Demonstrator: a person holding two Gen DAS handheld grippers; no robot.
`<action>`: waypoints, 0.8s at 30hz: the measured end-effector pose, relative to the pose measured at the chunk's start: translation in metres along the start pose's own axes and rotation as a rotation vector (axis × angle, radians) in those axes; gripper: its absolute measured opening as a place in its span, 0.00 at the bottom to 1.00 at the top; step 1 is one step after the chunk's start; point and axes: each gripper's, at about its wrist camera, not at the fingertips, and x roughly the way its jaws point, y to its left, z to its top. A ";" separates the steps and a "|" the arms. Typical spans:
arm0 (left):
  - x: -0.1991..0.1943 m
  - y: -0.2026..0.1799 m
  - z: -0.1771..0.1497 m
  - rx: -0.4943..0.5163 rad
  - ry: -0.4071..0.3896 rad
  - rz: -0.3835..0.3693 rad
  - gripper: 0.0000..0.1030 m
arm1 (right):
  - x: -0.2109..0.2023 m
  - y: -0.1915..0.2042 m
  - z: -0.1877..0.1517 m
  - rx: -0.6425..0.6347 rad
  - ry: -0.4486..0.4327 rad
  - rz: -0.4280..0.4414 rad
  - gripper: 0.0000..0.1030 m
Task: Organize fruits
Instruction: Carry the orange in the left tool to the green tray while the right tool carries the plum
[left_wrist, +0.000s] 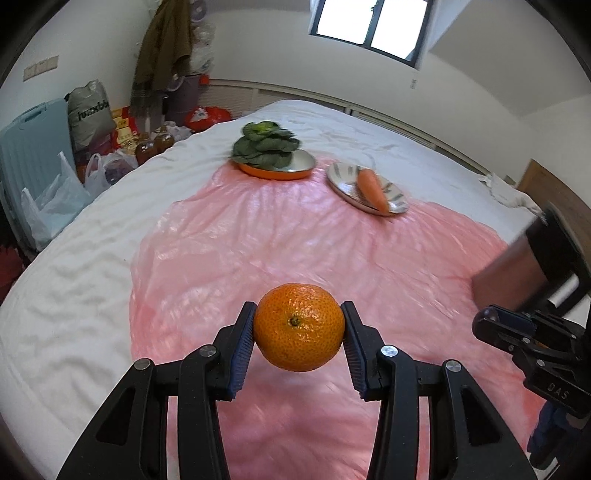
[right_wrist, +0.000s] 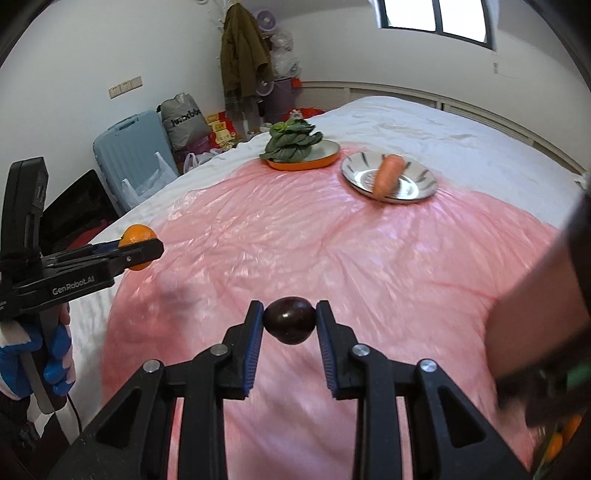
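Left wrist view. Left gripper (left_wrist: 298, 334): jaws closed on an orange (left_wrist: 298, 326), held above the pink plastic sheet (left_wrist: 258, 236), stem dimple facing the camera. Sheet: spread over a white bed cover (left_wrist: 74, 288); its left edge runs just left of the gripper, with bare white cover beyond. Far centre: orange-rimmed plate (left_wrist: 295, 166) carrying leafy greens (left_wrist: 264, 142), at the sheet's far edge. Right of it, apart: striped plate (left_wrist: 343, 177) with a carrot (left_wrist: 373, 186) lying across it. A wide unoccupied stretch of sheet lies between gripper and plates. Right edge: part of the right gripper (left_wrist: 491, 325), blurred.

Right wrist view. Right gripper (right_wrist: 290, 321): jaws closed on a dark round fruit (right_wrist: 290, 320), held over the pink plastic sheet (right_wrist: 369, 258). Left gripper (right_wrist: 142, 249), near left: clamping the orange (right_wrist: 137, 234) over the sheet's left edge. Far: leafy greens (right_wrist: 291, 142) on the orange-rimmed plate (right_wrist: 325, 157); carrot (right_wrist: 386, 173) on the striped plate (right_wrist: 417, 184), its tip reaching the near rim. Open sheet in between. Blue suitcase (right_wrist: 129, 155) stands beyond the bed's left edge.
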 end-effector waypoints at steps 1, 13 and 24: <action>-0.004 -0.006 -0.003 0.007 0.001 -0.011 0.38 | -0.009 -0.002 -0.006 0.012 -0.005 -0.007 0.21; -0.035 -0.090 -0.051 0.088 0.060 -0.128 0.38 | -0.092 -0.038 -0.086 0.132 -0.029 -0.109 0.21; -0.052 -0.163 -0.085 0.199 0.086 -0.109 0.39 | -0.151 -0.088 -0.142 0.245 -0.083 -0.179 0.21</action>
